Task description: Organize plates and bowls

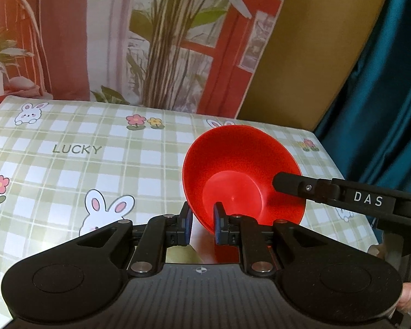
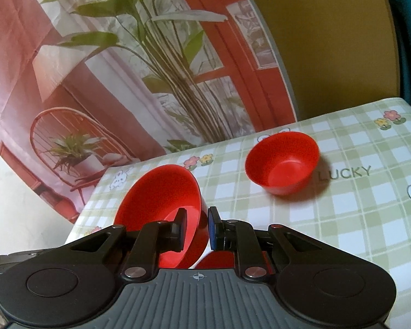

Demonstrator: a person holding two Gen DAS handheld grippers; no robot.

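Our left gripper (image 1: pixel 202 226) is pinched nearly closed on the rim of a red bowl (image 1: pixel 238 175), lifted and tilted over the checked tablecloth (image 1: pixel 68 170), and our right gripper (image 2: pixel 196 229) nips the same bowl's wall too. It looks like light, stiff, smooth plastic, so we reckon it could slip. A second red bowl (image 2: pixel 283 163) sits beyond, well apart.

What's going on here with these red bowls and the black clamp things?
A person is tidying bowls with a handheld gripper in each hand. The left gripper has its fingers pinched on the rim of a red bowl, tilted above the checked tablecloth. The right gripper seems to clamp the same bowl's rim. A second red bowl sits on the table.
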